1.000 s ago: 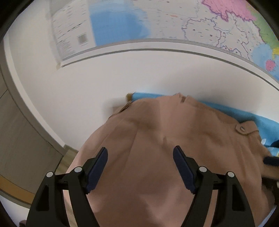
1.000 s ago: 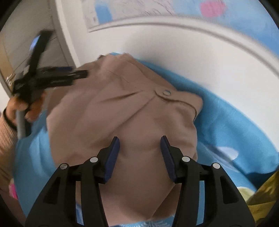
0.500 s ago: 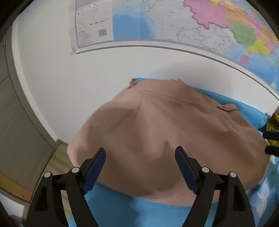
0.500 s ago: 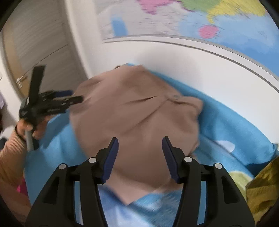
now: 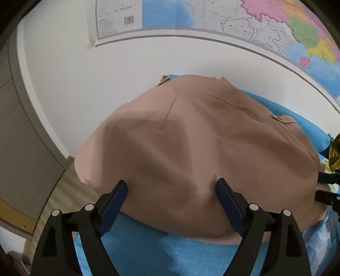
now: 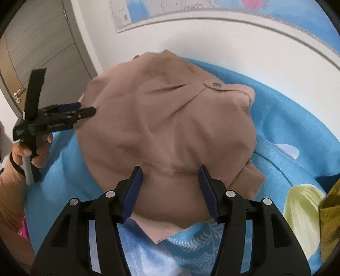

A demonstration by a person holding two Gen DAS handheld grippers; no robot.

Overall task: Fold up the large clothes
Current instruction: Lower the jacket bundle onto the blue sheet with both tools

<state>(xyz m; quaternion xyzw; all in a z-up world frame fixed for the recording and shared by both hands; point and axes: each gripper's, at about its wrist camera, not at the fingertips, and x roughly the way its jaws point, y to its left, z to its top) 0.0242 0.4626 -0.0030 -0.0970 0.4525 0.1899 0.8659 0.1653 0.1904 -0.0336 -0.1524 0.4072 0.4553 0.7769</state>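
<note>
A large tan garment [image 5: 201, 144] lies folded over on a blue bed cover [image 5: 161, 254]. It fills the middle of the right wrist view [image 6: 170, 118] too, with a buttoned tab [image 6: 216, 85] at its far right. My left gripper [image 5: 171, 186] is open, its fingers just over the garment's near edge, holding nothing. My right gripper [image 6: 170, 174] is open over the garment's near fold, holding nothing. The left gripper also shows in the right wrist view [image 6: 85, 110], at the garment's left edge.
A white wall with a large map [image 5: 233, 19] stands behind the bed. A door [image 6: 42, 53] and wooden floor [image 5: 63, 195] are to the left. A yellow-green cloth [image 6: 331, 212] lies at the right on the patterned cover [image 6: 297, 199].
Both grippers have drawn back toward me and the garment has settled flat on the bed. The blue cover now shows in front of the left gripper.
</note>
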